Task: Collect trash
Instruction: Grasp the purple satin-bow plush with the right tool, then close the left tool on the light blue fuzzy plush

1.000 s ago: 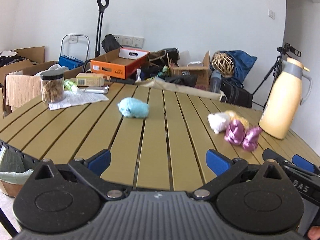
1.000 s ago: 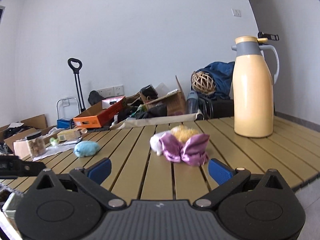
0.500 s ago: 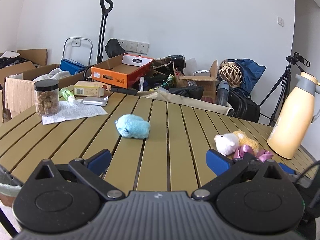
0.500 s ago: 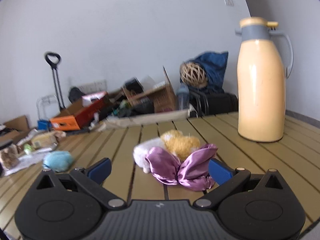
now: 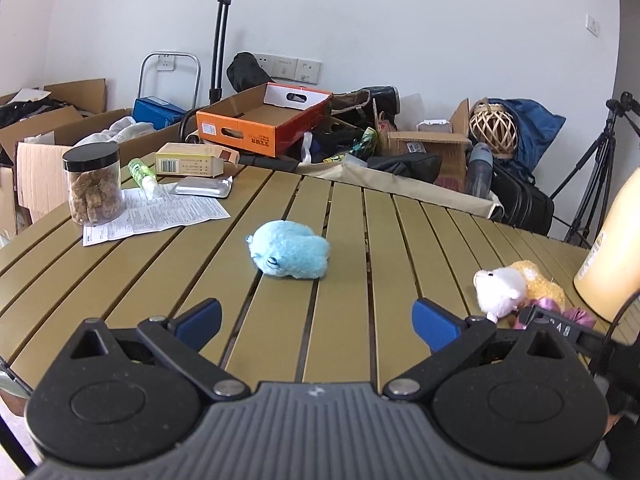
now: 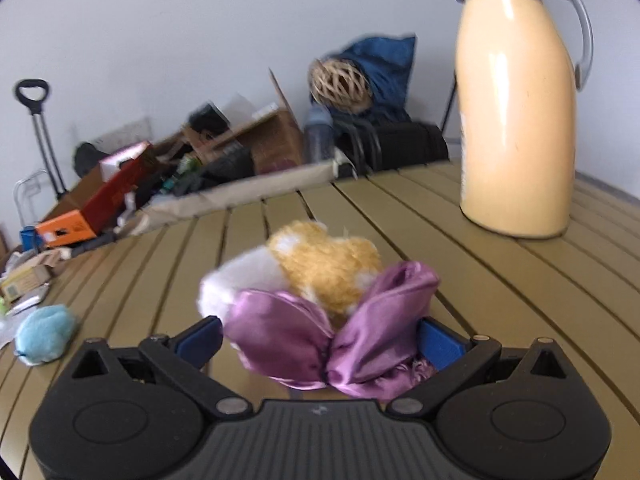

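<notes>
The right gripper (image 6: pixel 320 338) is wide around the bow (image 6: pixel 332 344) at 12 o'clock — next, close. The left gripper (image 5: pixel 316 316) hangs wide, empty.

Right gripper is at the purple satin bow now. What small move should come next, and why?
Probably close the right gripper: it is open, with the purple bow between its blue fingertips, apparently not yet pinched. The left gripper is open and empty.
</notes>
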Demonstrator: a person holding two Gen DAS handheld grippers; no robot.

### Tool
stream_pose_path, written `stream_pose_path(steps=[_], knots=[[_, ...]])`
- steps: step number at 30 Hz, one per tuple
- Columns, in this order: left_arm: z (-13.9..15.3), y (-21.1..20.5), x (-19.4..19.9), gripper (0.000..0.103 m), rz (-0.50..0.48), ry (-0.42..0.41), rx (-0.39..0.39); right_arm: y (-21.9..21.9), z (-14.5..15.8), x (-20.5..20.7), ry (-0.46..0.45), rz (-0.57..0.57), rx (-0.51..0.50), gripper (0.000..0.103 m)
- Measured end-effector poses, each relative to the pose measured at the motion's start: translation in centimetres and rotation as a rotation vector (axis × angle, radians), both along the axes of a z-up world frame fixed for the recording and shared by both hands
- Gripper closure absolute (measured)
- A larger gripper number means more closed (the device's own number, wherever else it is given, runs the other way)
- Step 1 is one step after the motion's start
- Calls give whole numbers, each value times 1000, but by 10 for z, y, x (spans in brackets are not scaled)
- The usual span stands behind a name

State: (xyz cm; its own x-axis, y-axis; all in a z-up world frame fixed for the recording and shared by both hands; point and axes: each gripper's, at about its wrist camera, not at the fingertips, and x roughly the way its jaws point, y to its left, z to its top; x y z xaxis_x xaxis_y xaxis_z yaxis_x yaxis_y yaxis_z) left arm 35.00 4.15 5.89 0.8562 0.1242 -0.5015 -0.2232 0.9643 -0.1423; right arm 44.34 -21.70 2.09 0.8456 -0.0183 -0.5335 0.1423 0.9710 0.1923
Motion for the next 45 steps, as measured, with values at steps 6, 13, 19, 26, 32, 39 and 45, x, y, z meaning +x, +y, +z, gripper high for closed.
stream_pose_path(steps=[6, 13, 19, 26, 32, 39, 45], knots=[[-2, -1, 1, 0, -6, 3, 2, -9, -1, -7, -27, 32, 68, 37], [-4, 8, 3, 0, 12, 7, -6, -33, 2, -24, -94, 21, 151, 69], [-5, 21, 6, 0, 32, 19, -17, -62, 15, -48, -206, -40, 212, 74], [-5, 29, 9, 0, 44, 21, -18, -90, 32, -75, -308, -119, 206, 75], [-7, 34, 17, 0, 44, 26, 10, -96, 36, -94, -323, -133, 176, 75], [-10, 37, 31, 0, 32, 31, 21, -94, 40, -114, -336, -112, 135, 75], [-16, 41, 39, 0, 49, 40, 26, -106, 36, -114, -315, -105, 148, 75]])
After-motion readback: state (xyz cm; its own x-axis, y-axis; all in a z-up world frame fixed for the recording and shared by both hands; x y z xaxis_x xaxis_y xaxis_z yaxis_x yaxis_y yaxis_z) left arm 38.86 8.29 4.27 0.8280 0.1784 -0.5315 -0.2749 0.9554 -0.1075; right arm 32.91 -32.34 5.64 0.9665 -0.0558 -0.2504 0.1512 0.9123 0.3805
